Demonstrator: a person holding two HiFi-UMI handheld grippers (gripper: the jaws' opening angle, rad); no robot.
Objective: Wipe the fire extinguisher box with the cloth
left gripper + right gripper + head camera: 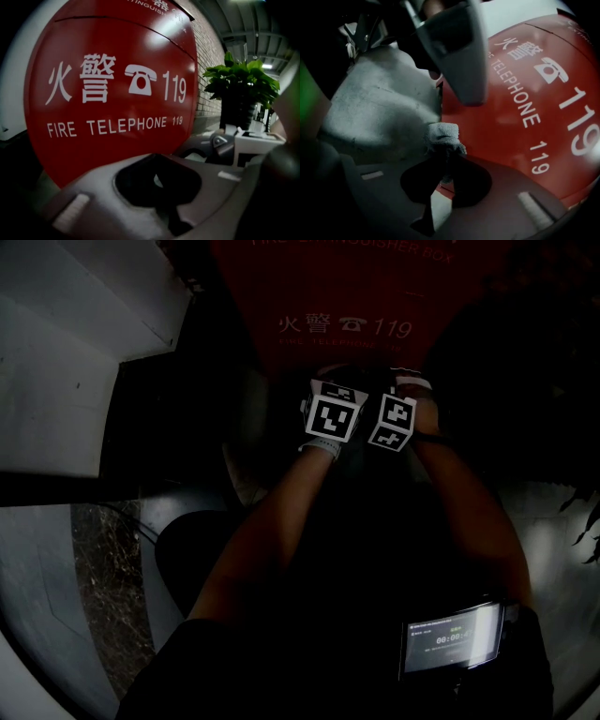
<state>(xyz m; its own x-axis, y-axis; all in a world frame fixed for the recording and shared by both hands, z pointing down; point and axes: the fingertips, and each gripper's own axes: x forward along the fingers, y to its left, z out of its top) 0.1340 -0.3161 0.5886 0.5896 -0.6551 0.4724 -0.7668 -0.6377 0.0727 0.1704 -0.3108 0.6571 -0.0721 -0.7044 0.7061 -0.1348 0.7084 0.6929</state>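
Grey fuzzy cloth [443,133]; right gripper [440,164] jaws pinch it; glossy red box [520,84]

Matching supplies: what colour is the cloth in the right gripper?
Light grey cloth, best seen in the right gripper view.

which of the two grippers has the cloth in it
The right gripper: a grey cloth is pinched between its jaws, in front of the red fire extinguisher box. The left gripper has nothing between its jaws.

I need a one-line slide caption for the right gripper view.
Right gripper, jaws shut on a grey cloth, close to the red fire extinguisher box.
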